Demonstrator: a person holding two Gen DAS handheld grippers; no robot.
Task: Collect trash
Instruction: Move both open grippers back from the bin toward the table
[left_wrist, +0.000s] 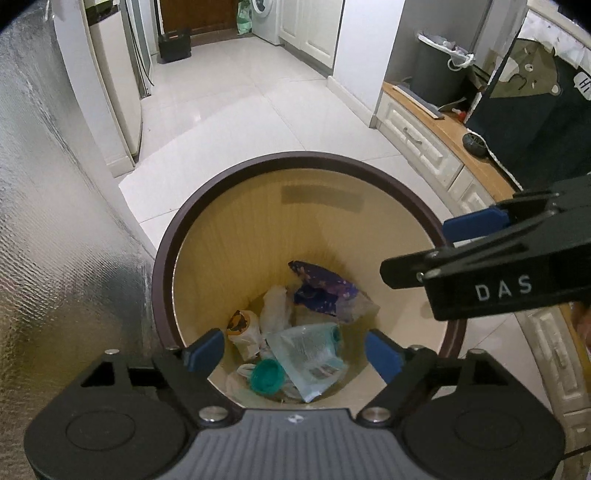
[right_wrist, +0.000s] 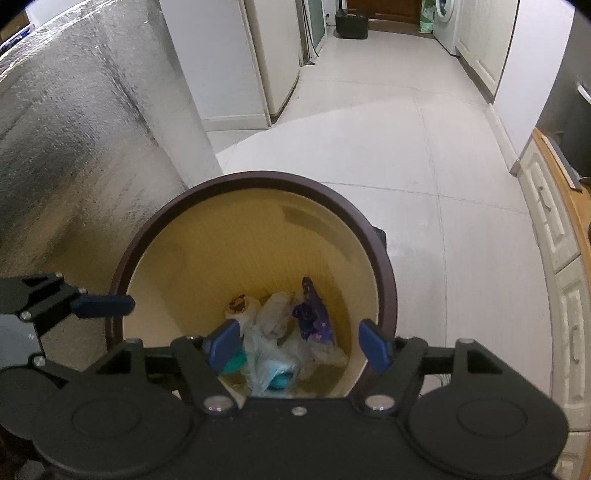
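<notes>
The trash (left_wrist: 295, 343), lying loose at the bottom of the round bin (left_wrist: 173, 236), is probably light, soft and crinkly, with slippery film, so a bunched fold of the clear bag (left_wrist: 314, 354) or the purple wrapper (left_wrist: 325, 288) likely offers the surest pinch. Also present: a teal cap (left_wrist: 266, 376) and pale crumpled wrappers. Above the bin's rim, left gripper (left_wrist: 295, 349) and right gripper (right_wrist: 301, 349) hover wide apart, empty.
</notes>
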